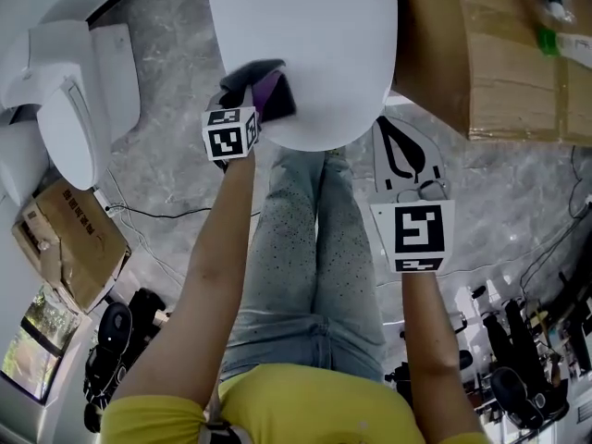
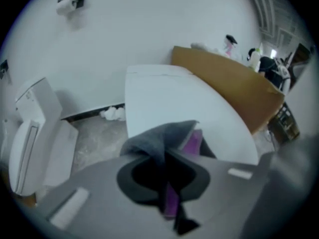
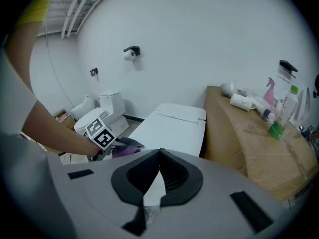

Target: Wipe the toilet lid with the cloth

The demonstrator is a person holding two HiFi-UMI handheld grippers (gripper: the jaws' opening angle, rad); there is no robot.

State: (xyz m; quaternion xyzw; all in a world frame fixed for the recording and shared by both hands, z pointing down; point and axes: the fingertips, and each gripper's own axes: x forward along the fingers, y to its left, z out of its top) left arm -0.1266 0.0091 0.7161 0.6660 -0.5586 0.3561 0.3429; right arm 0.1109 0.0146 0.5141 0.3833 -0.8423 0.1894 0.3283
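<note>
The closed white toilet lid (image 1: pixel 305 54) fills the top middle of the head view. My left gripper (image 1: pixel 252 100) is at the lid's front left edge, shut on a grey and purple cloth (image 1: pixel 266 89) that lies against the lid. In the left gripper view the cloth (image 2: pixel 162 136) bunches between the jaws of the left gripper (image 2: pixel 167 156), over the lid (image 2: pixel 169 96). My right gripper (image 1: pixel 402 160) hangs just right of the lid's front, shut and holding nothing. The right gripper (image 3: pixel 159 151) looks along the lid (image 3: pixel 174 123) toward the cloth (image 3: pixel 124 146).
A large cardboard box (image 1: pixel 490 54) stands right beside the toilet, with spray bottles (image 3: pixel 279 113) on it. A second toilet (image 1: pixel 65 109) stands at the left, a small cardboard box (image 1: pixel 69 239) below it. Cables and gear (image 1: pixel 518 359) lie on the floor at the right.
</note>
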